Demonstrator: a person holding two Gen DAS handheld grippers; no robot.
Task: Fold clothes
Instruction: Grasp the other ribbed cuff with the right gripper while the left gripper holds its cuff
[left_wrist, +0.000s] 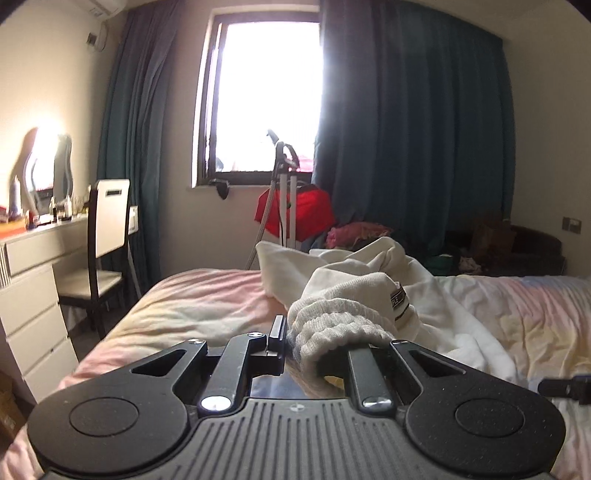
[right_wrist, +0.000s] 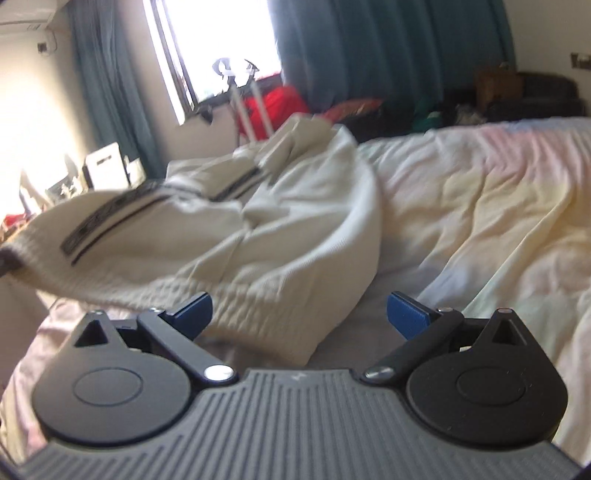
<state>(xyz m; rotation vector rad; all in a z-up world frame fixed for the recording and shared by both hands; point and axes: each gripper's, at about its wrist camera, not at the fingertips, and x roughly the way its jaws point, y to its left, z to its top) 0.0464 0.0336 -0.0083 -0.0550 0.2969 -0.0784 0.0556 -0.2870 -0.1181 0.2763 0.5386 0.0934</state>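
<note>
A cream sweatshirt (left_wrist: 373, 262) with a dark striped label lies bunched on the pastel bedspread (left_wrist: 184, 302). My left gripper (left_wrist: 321, 341) is shut on its grey ribbed cuff (left_wrist: 332, 325). The cuff is lifted off the bed and hides the right finger's tip. In the right wrist view the sweatshirt (right_wrist: 288, 221) stretches from the raised sleeve at the far left down to its ribbed hem. My right gripper (right_wrist: 299, 314) is open, blue pads (right_wrist: 406, 314) wide apart. The hem lies just ahead of the left pad, with nothing gripped.
A white dresser (left_wrist: 33, 295) with clutter and a mirror stands at the left, with a chair (left_wrist: 107, 236) beside it. Past the bed's far edge are a red bag (left_wrist: 303, 214), a steamer stand (left_wrist: 284, 184), piled clothes and a dark sofa (left_wrist: 517, 243). The bedspread (right_wrist: 480, 203) runs wrinkled to the right.
</note>
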